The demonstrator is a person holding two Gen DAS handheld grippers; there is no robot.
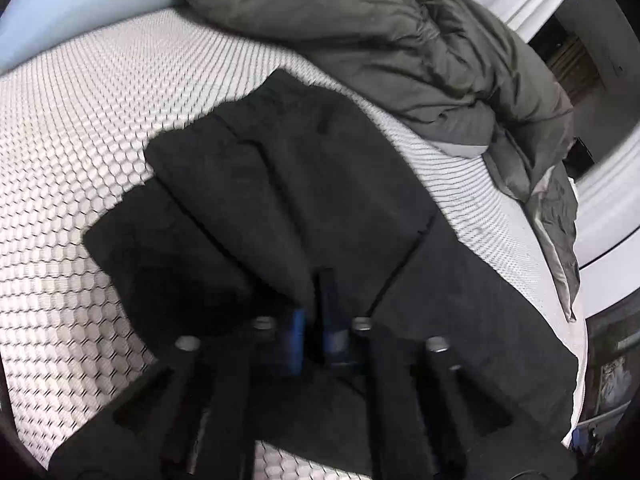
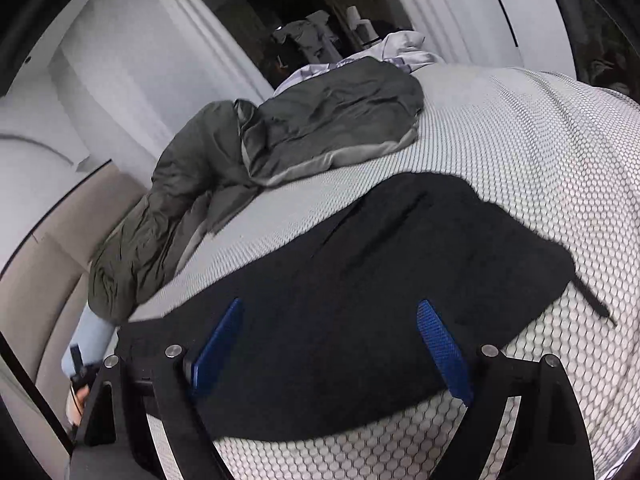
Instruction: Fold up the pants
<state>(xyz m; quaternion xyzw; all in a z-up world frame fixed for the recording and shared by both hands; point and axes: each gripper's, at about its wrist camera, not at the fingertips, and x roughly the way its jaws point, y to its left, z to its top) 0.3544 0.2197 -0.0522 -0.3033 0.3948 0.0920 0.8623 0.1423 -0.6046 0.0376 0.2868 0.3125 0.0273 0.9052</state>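
Dark charcoal pants lie spread on a bed, on a white mattress cover printed with a honeycomb pattern. In my left wrist view the cloth already sits in layers: one panel is folded over another, with a seam running diagonally across the top and a stepped edge at the left where the lower layer sticks out. In my right wrist view the pants look like a broad flat dark slab, and a thin drawstring trails off the far right corner onto the cover. My left gripper points down at the near part of the fabric, its blue pads drawn almost together; the view is blurred there, and I cannot tell whether a pinch of cloth is caught between them. My right gripper hangs over the near edge of the pants with its blue pads spread wide, nothing held, and dark fabric showing in the gap between them. I judge the folding to be partway along, with a fold already laid and the next grab being set up. The next move calls for my right pads to drop onto the near edge and close on every layer at once, so the stack lifts together instead of peeling apart. Beyond the pants, a crumpled olive-grey duvet is heaped along the far side of the bed, well apart from the work.
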